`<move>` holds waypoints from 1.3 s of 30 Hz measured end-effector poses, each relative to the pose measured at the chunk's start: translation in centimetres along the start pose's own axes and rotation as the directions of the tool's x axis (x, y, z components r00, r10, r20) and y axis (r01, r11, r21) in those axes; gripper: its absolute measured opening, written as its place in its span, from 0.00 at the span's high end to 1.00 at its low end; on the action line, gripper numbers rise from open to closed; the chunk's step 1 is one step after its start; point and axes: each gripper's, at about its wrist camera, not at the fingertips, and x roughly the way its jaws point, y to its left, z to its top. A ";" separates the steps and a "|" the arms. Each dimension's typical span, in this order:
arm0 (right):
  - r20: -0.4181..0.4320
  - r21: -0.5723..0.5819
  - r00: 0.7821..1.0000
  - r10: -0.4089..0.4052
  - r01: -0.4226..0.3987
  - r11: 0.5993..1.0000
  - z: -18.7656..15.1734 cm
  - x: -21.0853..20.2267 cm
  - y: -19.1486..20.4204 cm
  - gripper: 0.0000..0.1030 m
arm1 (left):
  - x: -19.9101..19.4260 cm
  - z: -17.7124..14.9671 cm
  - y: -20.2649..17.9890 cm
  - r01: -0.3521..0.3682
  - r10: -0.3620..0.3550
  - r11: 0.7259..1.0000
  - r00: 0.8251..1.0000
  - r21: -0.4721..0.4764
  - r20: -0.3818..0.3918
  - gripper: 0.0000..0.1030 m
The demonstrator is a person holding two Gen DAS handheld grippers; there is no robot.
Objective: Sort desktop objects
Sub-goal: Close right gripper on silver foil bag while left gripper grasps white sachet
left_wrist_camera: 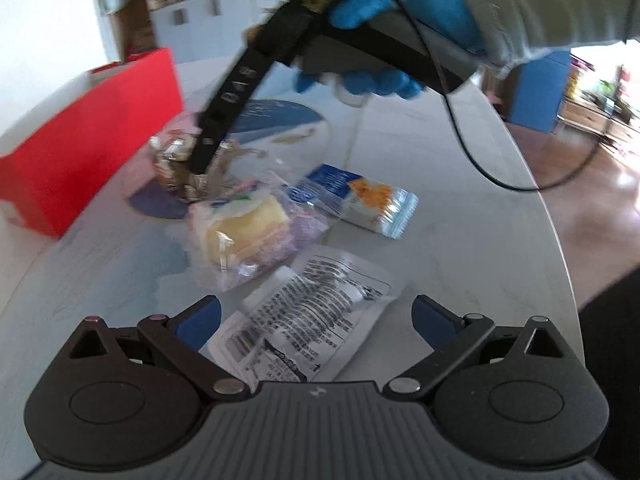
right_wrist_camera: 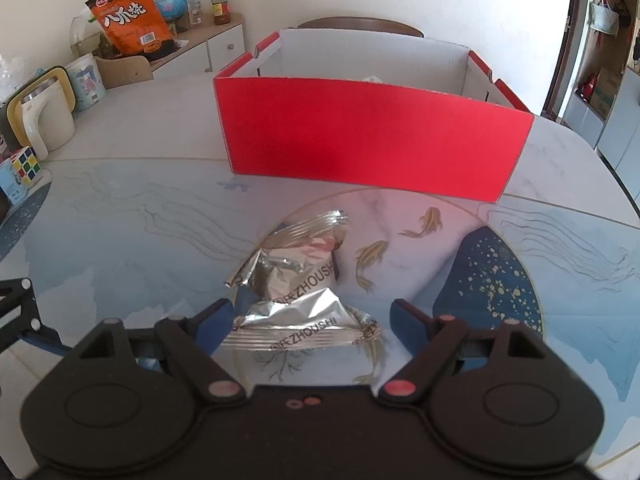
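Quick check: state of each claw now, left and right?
Left claw: open, empty, above the white packet.
Right claw: open around the silver foil packet, not yet closed.

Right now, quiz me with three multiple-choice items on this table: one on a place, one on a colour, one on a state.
1. Where does the silver foil packet lie?
A. inside the box
B. on the table between the right tool's open fingers
C. on the sideboard

2. What colour is the outside of the box?
A. red
B. green
C. black

3. How does the left tool stand?
A. shut on the printed white packet
B. shut on nothing
C. open above the printed white packet

Answers: B, the packet rests on the tabletop before the right tool, in front of the box. A, its near wall is plain red. C, its blue-padded fingers are spread wide, gripping nothing.
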 end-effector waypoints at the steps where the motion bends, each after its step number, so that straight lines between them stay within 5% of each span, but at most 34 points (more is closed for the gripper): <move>1: -0.003 -0.004 1.000 -0.001 0.001 1.000 0.0 0.1 0.0 0.17 | 0.2 0.0 0.1 -0.002 0.002 1.000 1.000 0.011 0.003 0.01; 10: -0.011 0.011 1.000 0.005 -0.005 1.000 0.2 0.9 -0.3 0.18 | 1.1 0.1 0.6 0.023 -0.023 1.000 1.000 -0.006 0.008 0.05; 18: -0.016 0.020 1.000 0.015 -0.015 1.000 0.4 1.6 -0.2 0.19 | 0.8 -0.6 -0.1 -0.076 0.083 0.983 0.996 -0.166 0.035 0.12; 28: -0.026 0.003 1.000 0.007 -0.007 1.000 0.8 2.7 0.2 0.27 | 0.7 0.6 -1.5 -0.280 0.279 0.882 0.958 -0.378 -0.060 0.16; 33: -0.036 0.003 0.999 0.012 -0.012 1.000 0.8 3.3 0.1 0.35 | 0.9 0.3 -1.4 -0.264 0.274 0.896 0.961 -0.357 -0.024 0.17; 37: -0.033 0.007 0.999 0.022 -0.022 1.000 0.7 3.4 0.0 0.43 | 0.9 0.3 -1.8 -0.252 0.269 0.907 0.963 -0.338 0.003 0.34; 39: -0.034 0.013 0.999 0.026 -0.025 1.000 0.6 3.5 -0.1 0.44 | 0.8 0.2 -2.1 -0.252 0.271 0.908 0.963 -0.335 0.010 0.35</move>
